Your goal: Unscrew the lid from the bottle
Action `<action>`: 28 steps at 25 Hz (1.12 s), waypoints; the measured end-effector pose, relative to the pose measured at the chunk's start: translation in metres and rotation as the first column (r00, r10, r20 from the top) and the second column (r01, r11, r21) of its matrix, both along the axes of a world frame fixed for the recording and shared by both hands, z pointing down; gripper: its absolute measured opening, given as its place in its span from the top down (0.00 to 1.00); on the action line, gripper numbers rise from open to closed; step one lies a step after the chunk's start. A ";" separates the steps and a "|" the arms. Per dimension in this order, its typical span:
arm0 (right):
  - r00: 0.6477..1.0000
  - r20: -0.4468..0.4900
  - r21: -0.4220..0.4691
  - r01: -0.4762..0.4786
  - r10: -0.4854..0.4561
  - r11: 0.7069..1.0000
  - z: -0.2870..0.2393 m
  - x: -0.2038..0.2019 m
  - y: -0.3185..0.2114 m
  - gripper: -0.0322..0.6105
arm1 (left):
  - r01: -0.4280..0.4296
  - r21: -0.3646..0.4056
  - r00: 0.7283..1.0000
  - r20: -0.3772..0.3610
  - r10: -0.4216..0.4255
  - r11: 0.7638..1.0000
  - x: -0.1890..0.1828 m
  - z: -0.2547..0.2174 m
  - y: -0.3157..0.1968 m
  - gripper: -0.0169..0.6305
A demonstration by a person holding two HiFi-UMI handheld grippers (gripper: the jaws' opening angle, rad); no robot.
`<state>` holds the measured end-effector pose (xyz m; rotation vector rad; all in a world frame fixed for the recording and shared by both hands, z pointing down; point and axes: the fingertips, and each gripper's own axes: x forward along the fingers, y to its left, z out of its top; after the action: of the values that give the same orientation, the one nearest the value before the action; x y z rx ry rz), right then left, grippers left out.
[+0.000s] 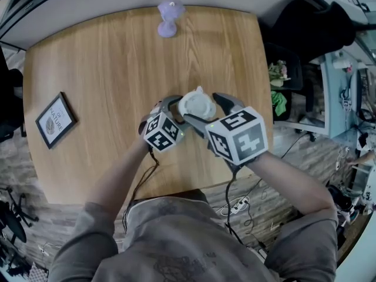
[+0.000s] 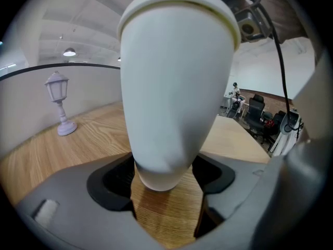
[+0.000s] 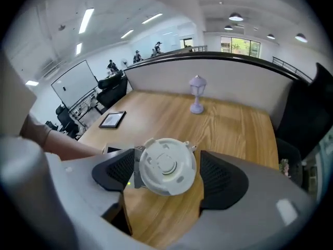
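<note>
A white bottle (image 1: 197, 106) is held up over the wooden table (image 1: 111, 57) in front of the person. My left gripper (image 1: 170, 107) is shut on the bottle's narrow lower end (image 2: 166, 139), with a dark pad on either side. The round white lid (image 3: 167, 165) faces the right gripper view. My right gripper (image 1: 208, 111) straddles the lid from the right. Its left pad lies close against the lid. A thin strip of wood shows between the lid and the right pad (image 3: 218, 178), so I see no firm grip.
A small lilac lamp figurine (image 1: 169, 19) stands at the table's far edge. A framed picture (image 1: 56, 120) lies flat near the left edge. Office chairs and cables lie beyond the table on the right.
</note>
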<state>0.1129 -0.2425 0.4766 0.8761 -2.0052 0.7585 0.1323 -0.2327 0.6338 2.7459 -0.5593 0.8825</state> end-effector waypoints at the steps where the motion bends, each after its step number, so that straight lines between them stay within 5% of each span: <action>1: 1.000 -0.002 -0.009 -0.023 0.023 1.000 0.004 0.000 -0.002 0.35 | 0.002 -0.001 1.000 0.002 -0.002 1.000 0.000 0.000 0.000 0.44; 8: 0.999 -0.037 -0.043 -0.003 0.002 0.999 0.019 0.001 0.000 0.35 | 0.007 -0.008 1.000 0.001 -0.007 1.000 0.000 0.000 0.000 0.44; 12: 0.989 -0.067 -0.024 0.131 -0.132 0.991 0.019 -0.002 0.001 0.35 | 0.008 -0.008 1.000 0.001 -0.008 1.000 -0.001 0.000 0.000 0.44; 16: 0.942 -0.073 -0.029 0.327 -0.328 0.945 0.020 -0.003 0.005 0.35 | 0.011 -0.011 1.000 0.000 -0.011 1.000 0.000 0.001 0.000 0.44; 19: 0.860 -0.086 -0.017 0.504 -0.503 0.864 0.018 -0.005 0.010 0.35 | 0.011 -0.010 1.000 0.000 -0.011 1.000 0.000 0.001 0.001 0.44; 23: 0.682 -0.129 -0.030 0.723 -0.720 0.691 0.018 -0.008 0.018 0.35 | 0.011 -0.006 1.000 0.001 -0.011 1.000 -0.001 0.000 0.001 0.44; 28: 0.493 -0.192 -0.091 0.852 -0.849 0.516 0.021 -0.006 0.021 0.35 | 0.023 -0.010 1.000 0.001 -0.023 1.000 -0.001 0.001 0.000 0.44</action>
<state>0.1064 -0.2211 0.4974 -0.1303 -1.9093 0.0435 0.1318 -0.2324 0.6344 2.7241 -0.5840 0.8791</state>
